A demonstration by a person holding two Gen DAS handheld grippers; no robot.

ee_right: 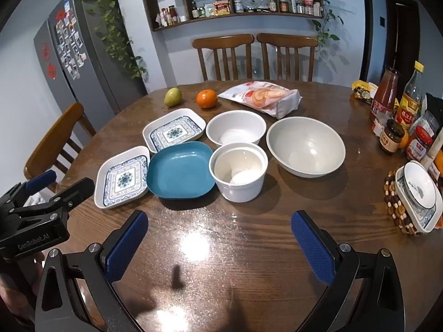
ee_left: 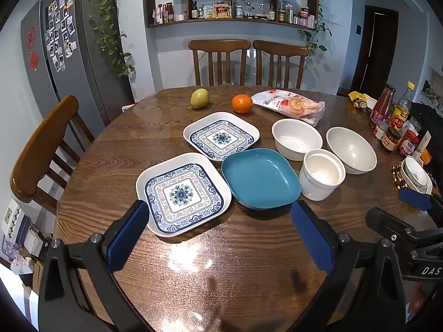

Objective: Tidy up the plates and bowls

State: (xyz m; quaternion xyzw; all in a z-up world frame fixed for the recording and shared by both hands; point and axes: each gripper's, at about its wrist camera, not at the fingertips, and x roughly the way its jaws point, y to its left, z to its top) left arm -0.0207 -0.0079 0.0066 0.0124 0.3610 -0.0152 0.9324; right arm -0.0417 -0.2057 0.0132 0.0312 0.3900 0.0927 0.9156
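On the round wooden table (ee_left: 193, 262), three plates and three bowls are spread in a loose cluster, none stacked. The blue plate (ee_left: 260, 178) is overlapped against the nearer patterned plate (ee_left: 182, 193) and the farther one (ee_left: 221, 135); the rims appear to touch. Just beside it the white cup-shaped bowl (ee_right: 238, 171), the round white bowl (ee_right: 235, 128) and the large grey bowl (ee_right: 306, 146) are crowded. Both the left gripper (ee_left: 218, 232) and right gripper (ee_right: 218, 238) are held spread and empty above bare wood. Chipping is judged likely if one rim is dragged over another; a thin glazed edge may slip from the pads. The orange (ee_right: 206, 98) could be nudged and rolled.
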